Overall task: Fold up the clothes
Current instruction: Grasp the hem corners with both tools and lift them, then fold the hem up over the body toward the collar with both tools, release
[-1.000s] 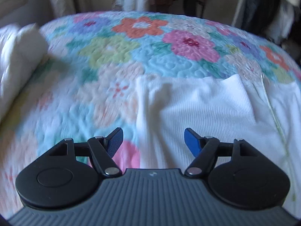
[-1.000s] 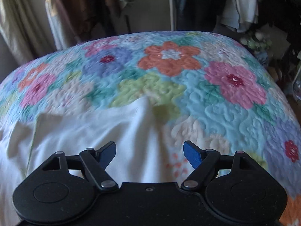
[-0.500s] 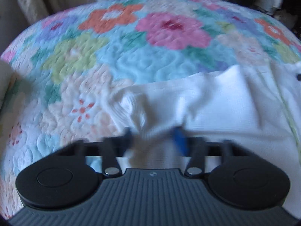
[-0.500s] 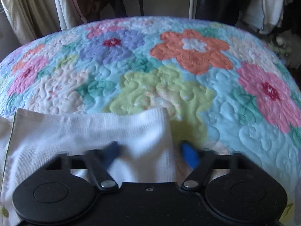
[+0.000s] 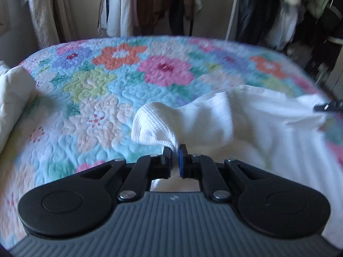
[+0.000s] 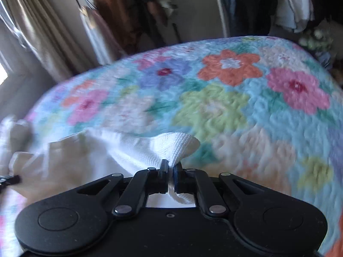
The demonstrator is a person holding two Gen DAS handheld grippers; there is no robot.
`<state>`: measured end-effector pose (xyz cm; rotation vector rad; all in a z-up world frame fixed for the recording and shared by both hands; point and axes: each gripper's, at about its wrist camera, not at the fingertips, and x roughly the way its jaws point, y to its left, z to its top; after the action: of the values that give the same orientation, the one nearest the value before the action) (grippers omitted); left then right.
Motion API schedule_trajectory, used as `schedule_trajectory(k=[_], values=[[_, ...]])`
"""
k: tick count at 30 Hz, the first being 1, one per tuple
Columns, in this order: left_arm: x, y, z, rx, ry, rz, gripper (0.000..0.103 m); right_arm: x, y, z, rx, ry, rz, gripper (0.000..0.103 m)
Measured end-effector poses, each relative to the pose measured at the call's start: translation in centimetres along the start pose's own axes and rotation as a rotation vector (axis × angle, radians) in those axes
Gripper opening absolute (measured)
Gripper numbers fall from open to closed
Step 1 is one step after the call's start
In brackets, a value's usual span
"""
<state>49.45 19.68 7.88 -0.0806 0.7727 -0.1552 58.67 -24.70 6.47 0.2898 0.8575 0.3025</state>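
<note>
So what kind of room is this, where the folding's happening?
Most likely a bedroom. A bed with a floral quilt serves as the work surface, clothes hang on a rail behind it, and a curtain hangs at the side. A white garment lies on the quilt.

We see the right gripper (image 6: 170,167) clamped on a corner of the white waffle-knit garment (image 6: 150,150), its jaws having just been closing, with fabric bunched between them. The cloth trails off leftward over the floral quilt (image 6: 246,111), where a dark gripper tip (image 6: 9,180) shows at the edge. Hanging clothes (image 6: 295,6) and curtains (image 6: 42,34) stand behind the bed.
</note>
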Motion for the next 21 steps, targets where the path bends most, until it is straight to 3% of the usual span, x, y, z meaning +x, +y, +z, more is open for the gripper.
schedule_trajectory(k=[5,8,11,13,17,21], values=[[-9.5,-2.2,-3.5,-0.072,-0.081,-0.029,0.006,-7.8,1.6,-4.5,-0.015,-0.018,0.056,0.006],[-13.8,-4.3,-7.0,-0.044,-0.027,0.02,0.006,-12.9,2.3,-6.9,-0.116,-0.055,0.056,0.006],[-17.0,-5.8,-11.1,0.019,-0.013,0.007,0.007,-16.9,1.4,-9.5,-0.134,-0.062,0.053,0.006],[-18.3,-6.1,-13.6,0.005,-0.013,0.013,0.007,-18.9,0.8,-12.1,-0.126,-0.049,0.039,0.006],[-20.7,-5.8,-17.8,-0.137,0.016,-0.012,0.007,-22.3,-1.0,-17.7,-0.088,-0.057,0.102,0.006],[-23.6,-5.1,-21.1,-0.238,-0.031,-0.025,0.007,-24.7,-2.1,-22.3,-0.067,-0.093,0.124,0.006]])
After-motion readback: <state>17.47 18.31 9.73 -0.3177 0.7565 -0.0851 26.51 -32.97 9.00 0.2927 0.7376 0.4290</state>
